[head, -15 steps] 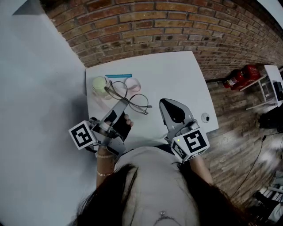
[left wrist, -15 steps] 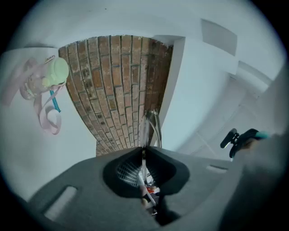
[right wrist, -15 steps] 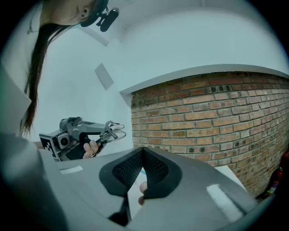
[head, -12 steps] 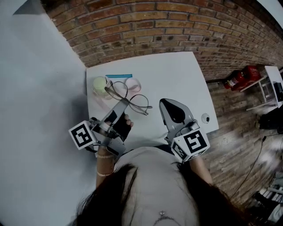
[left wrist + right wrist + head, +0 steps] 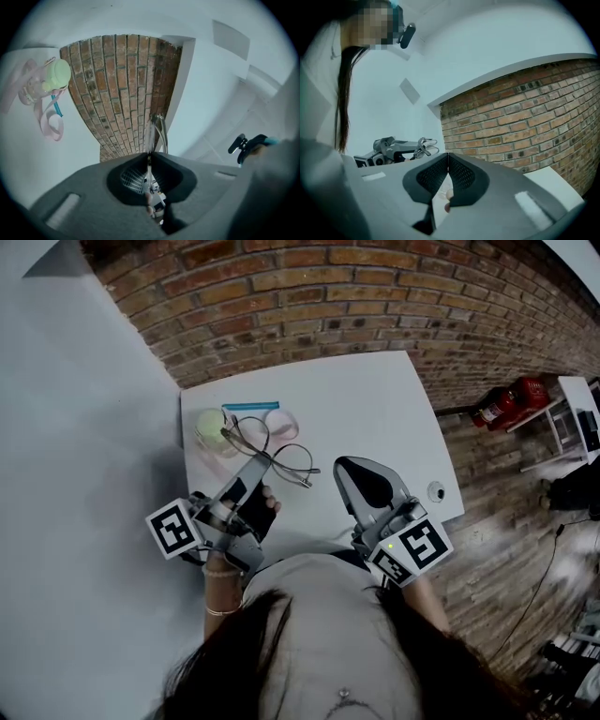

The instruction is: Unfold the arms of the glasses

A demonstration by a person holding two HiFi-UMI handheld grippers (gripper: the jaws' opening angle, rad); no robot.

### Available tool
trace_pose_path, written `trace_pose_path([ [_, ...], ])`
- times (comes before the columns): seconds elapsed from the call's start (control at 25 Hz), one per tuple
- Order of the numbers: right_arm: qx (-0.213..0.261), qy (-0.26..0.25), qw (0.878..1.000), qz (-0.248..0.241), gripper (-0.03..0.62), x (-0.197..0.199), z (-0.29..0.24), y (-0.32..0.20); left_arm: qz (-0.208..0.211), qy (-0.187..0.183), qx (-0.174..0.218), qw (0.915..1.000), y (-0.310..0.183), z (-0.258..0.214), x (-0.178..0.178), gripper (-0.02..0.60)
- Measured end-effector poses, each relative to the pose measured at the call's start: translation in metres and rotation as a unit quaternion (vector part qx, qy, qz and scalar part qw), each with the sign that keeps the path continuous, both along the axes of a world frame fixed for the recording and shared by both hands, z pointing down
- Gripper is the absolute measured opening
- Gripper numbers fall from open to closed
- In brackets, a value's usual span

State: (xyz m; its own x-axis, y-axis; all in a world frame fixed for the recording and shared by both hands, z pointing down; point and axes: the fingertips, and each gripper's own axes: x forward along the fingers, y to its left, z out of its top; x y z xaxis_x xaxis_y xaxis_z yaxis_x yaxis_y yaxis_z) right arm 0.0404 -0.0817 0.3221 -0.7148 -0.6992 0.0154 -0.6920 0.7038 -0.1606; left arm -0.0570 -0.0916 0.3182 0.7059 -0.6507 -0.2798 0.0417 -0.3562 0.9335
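The thin wire-framed glasses (image 5: 281,451) hang just above the white table (image 5: 375,399) at its left side. My left gripper (image 5: 265,458) is shut on them near the bridge, with one lens on each side of its tip. In the left gripper view the frame (image 5: 152,133) stands edge-on, sticking up out of the closed jaws. My right gripper (image 5: 352,468) is to the right of the glasses, apart from them, shut with nothing in it (image 5: 448,159). The right gripper view shows the left gripper (image 5: 389,150) with the glasses (image 5: 425,146) at its tip.
A small bottle with a green cap (image 5: 211,426), a pink strap (image 5: 281,418) and a blue straw lies just beyond the glasses; it also shows in the left gripper view (image 5: 47,79). A brick wall (image 5: 375,296) backs the table. A red extinguisher (image 5: 511,401) lies on the floor.
The right gripper has turned a little, its marker cube swinging to the right. The left gripper and the glasses have shifted only slightly up.
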Motion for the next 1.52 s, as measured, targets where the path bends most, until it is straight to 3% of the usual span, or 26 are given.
trace_pose_path([
  [1.04, -0.012, -0.024, 0.995, -0.091, 0.048, -0.044, -0.001, 0.010, 0.032, 0.026, -0.018, 0.9990, -0.015, 0.013, -0.014, 0.023],
  [1.52, -0.010, -0.022, 0.993, -0.114, 0.046, -0.049, -0.002, 0.011, 0.028, 0.008, -0.020, 0.9994, -0.015, 0.021, -0.013, 0.023],
])
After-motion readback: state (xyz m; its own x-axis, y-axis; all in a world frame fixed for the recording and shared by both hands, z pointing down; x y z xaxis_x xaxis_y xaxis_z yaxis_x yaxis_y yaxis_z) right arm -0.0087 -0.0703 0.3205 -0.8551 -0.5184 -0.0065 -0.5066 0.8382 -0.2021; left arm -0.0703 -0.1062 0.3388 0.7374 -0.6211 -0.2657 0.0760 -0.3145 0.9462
